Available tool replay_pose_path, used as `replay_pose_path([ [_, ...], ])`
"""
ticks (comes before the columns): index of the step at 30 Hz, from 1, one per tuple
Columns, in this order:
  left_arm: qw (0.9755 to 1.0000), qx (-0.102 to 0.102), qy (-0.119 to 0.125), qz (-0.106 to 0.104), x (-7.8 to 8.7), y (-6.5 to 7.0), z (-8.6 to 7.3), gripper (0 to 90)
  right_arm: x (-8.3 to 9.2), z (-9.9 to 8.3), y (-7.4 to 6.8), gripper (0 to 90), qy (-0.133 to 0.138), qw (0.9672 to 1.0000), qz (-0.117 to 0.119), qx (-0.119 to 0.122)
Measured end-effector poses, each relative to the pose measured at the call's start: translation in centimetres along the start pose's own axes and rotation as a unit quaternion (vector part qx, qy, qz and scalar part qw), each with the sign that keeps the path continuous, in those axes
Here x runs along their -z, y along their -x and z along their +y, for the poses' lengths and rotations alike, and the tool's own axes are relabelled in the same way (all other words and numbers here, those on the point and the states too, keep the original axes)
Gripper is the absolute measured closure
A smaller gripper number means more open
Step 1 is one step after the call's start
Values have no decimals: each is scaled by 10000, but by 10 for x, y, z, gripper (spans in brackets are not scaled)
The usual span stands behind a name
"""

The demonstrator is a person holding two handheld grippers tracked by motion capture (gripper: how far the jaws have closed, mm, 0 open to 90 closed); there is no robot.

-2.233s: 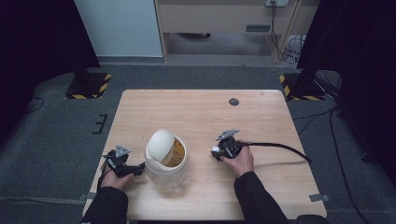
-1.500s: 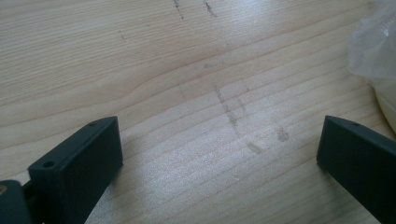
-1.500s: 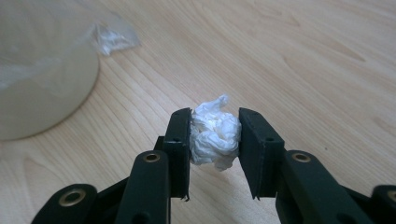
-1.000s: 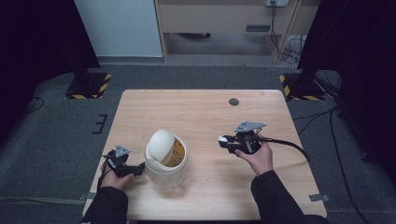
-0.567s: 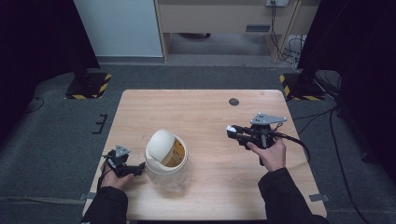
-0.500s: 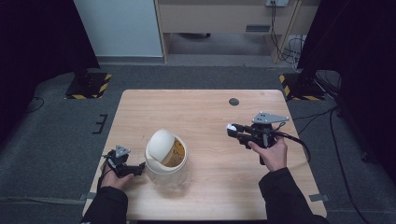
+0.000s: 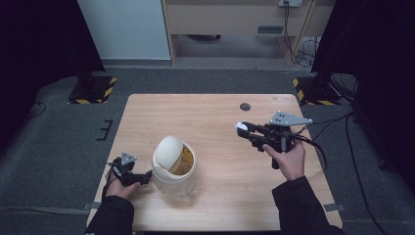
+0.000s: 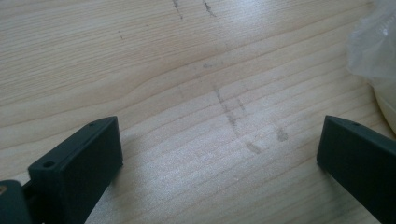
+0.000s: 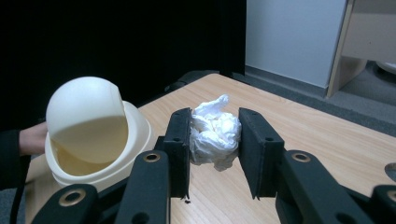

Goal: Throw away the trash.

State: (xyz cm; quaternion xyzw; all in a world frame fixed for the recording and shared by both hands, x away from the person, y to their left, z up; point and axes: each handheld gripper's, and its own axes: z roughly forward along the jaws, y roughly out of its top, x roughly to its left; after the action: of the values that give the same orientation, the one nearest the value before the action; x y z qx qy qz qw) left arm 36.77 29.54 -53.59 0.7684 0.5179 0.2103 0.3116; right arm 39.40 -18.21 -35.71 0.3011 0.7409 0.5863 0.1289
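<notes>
Right gripper point(image 7: 243, 130), pinching a crumpled tissue point(image 9: 212, 133), held well right of the open-lidded bin point(image 7: 173, 164), jaws pointing toward it.

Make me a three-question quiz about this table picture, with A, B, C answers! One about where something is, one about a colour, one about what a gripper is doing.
1. Where is the bin?
A. near the left gripper
B. on the floor
C. at the table's far edge

2. What colour is the crumpled tissue?
A. red
B. white
C. green

3. The right gripper is
A. wide open
B. lying on the table
C. shut on the tissue

Answers:
1 A, the bin sits just beside it.
2 B, the wad looks white.
3 C, both jaws press its sides.
</notes>
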Motion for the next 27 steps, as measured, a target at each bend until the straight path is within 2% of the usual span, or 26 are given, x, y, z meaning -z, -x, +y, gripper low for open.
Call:
replay_pose_path([
  [4,10000,-1,1,-4,0,0,0,0,1,4,-2,660,147,9998,119,-58],
  [6,10000,2,0,6,0,0,0,0,0,6,-4,660,135,9999,94,-6],
  [12,10000,13,4,3,0,1,0,0,-5,14,-14,658,164,9995,232,110],
  [17,10000,11,3,1,0,1,0,0,-15,23,-22,658,202,9989,376,190],
  [19,10000,9,3,0,0,1,0,0,-21,27,-30,658,192,9981,539,215],
  [27,10000,2,-2,-2,0,0,0,0,-35,31,-48,657,175,9961,795,339],
])
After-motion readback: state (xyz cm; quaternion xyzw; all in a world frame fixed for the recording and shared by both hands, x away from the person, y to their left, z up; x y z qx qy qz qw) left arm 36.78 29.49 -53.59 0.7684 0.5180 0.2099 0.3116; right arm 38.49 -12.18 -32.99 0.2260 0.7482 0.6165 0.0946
